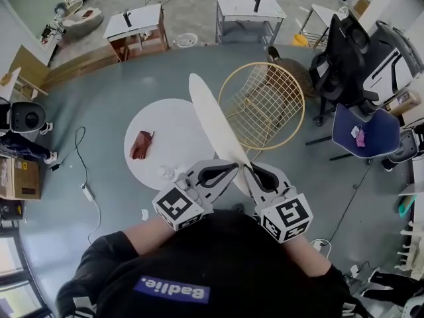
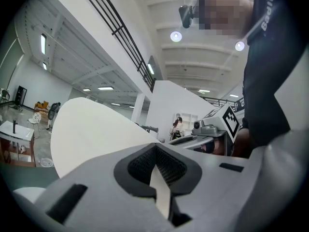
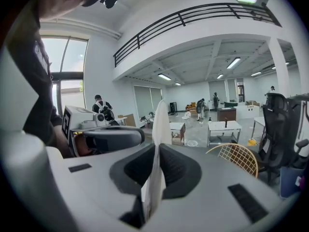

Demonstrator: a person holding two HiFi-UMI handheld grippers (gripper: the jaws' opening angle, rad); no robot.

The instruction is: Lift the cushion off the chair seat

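Observation:
A thin white round cushion [image 1: 213, 119] hangs edge-on in the air, tilted, in front of the gold wire chair [image 1: 268, 105]. Both grippers pinch its near rim side by side. In the head view my left gripper [image 1: 228, 169] is shut on the rim from the left, and my right gripper [image 1: 249, 171] is shut on it from the right. The left gripper view shows the cushion [image 2: 91, 129] as a broad pale disc with its edge between the jaws of my left gripper [image 2: 159, 190]. In the right gripper view the cushion [image 3: 160, 122] stands as a narrow strip in my right gripper [image 3: 153, 180], with the bare chair [image 3: 237, 157] at lower right.
A white round table [image 1: 173, 124] with a red-brown object [image 1: 141, 144] stands left of the chair. Black office chairs [image 1: 344, 52] and a blue one [image 1: 371, 132] crowd the right. Desks [image 1: 248, 10] stand at the back, and a cable and power strip [image 1: 86, 191] lie on the floor at left.

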